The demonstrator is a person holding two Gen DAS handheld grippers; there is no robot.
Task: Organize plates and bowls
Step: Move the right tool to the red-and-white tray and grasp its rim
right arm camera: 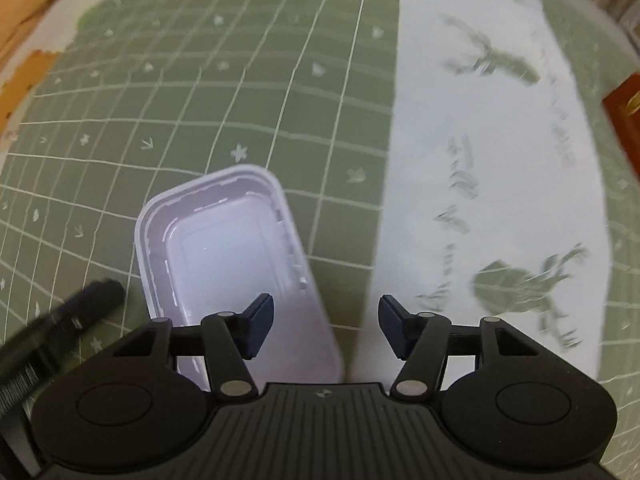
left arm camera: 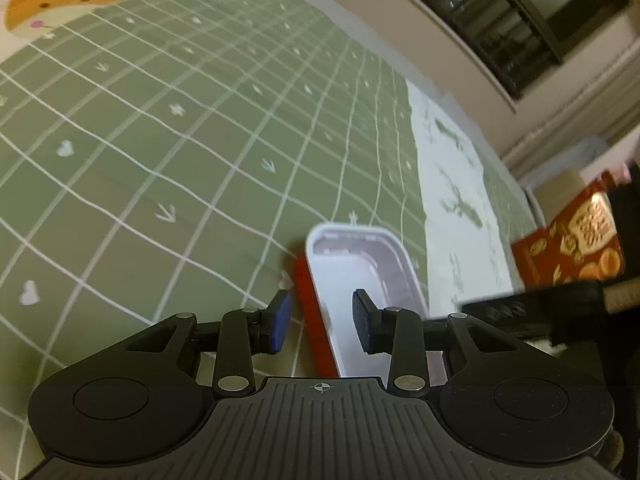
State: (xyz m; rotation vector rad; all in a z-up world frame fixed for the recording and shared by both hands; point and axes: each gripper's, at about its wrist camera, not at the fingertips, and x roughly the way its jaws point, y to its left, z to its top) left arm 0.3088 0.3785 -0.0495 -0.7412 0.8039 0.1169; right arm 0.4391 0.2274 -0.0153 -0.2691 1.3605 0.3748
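- A green cloth [left arm camera: 168,128] with a white grid and small white marks covers the whole surface; a white band [right arm camera: 480,160] with grey-green figures runs near to far along its right part.
- A cartoon print [left arm camera: 52,4] in orange sits at the far left corner of the cloth in the left wrist view.
- A white tray [right arm camera: 224,264], rectangular with rounded corners and open side up, lies on the green part just left of the white band. Its long axis runs from near to far, leaning slightly left at the far end in the right wrist view.
- In the left wrist view the same tray [left arm camera: 360,272] has a red flat thing [left arm camera: 312,320] along its left side, touching it or just under its rim; I cannot tell which.
- A red printed box [left arm camera: 572,248] stands at the right edge, beyond the white band.
- The left tongs [left arm camera: 322,326] are spread, holding nothing; the left rim of the tray and the red thing show in the gap between the blue pads [left arm camera: 280,324]. Contact cannot be told.
- The right tongs [right arm camera: 326,326] are spread wider, holding nothing; the left pad is above the tray's near right part, the right pad above the white band.
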